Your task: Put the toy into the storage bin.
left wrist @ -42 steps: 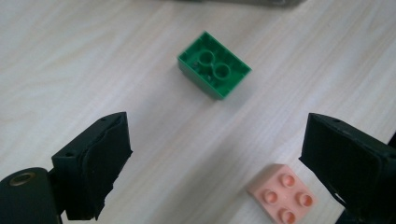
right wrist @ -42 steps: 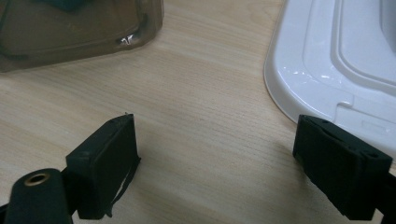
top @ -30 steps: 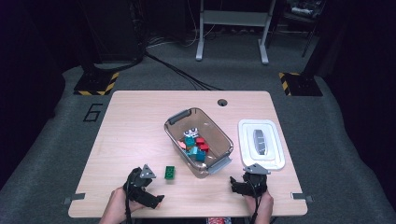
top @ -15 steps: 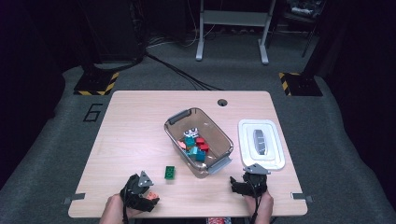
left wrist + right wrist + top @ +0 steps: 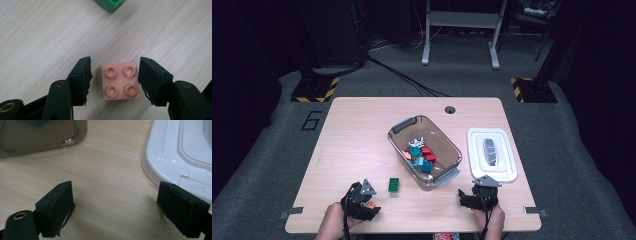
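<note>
— What have you got nearest your hands?

— My left gripper sits low over the table near its front edge, jaws spread, with a pink four-stud brick lying flat between them. There is a small gap on each side of the brick, so neither jaw is pressing it. From the high view I see the same left gripper at the front left of the table.

— And the other hand?

— My right gripper is released too, jaws wide with only bare wood between them. In the high view it rests at the front right, just in front of the white lid.

— Anything just past the left one?

— A green brick lies on the table just beyond and to the right of the left gripper, apart from it.

— Farther out?

— A clear bin stands near the middle, turned at an angle, holding several red and teal bricks. The white lid lies flat to its right. A small round hole sits near the table's far edge.
</note>
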Demonstrator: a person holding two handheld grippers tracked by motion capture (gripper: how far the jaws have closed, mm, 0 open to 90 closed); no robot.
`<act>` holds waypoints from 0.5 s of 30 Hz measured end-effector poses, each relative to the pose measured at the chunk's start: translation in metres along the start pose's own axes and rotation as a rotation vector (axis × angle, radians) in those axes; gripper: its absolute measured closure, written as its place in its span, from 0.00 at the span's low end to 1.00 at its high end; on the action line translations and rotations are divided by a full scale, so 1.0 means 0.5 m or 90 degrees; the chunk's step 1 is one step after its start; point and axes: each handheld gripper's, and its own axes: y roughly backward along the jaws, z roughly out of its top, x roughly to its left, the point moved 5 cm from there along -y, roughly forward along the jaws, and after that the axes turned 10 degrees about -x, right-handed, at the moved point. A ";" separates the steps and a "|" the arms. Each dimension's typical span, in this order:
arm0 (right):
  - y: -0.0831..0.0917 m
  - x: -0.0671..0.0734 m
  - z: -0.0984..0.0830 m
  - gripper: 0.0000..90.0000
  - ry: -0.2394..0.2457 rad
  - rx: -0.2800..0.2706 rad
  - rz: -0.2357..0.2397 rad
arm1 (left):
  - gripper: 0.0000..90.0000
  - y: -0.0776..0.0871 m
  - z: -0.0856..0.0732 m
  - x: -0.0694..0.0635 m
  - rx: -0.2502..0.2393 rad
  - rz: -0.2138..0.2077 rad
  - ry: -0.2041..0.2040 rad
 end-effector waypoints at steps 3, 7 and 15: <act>0.000 0.000 0.000 0.14 0.000 0.000 0.000 | 0.60 -0.003 -0.001 -0.002 0.006 -0.005 -0.001; 0.000 0.000 0.000 0.14 0.000 0.000 0.000 | 0.65 -0.004 -0.002 -0.002 0.007 -0.005 -0.003; 0.000 0.000 0.000 0.14 0.000 0.000 0.000 | 0.66 0.007 0.015 0.013 -0.019 -0.002 0.009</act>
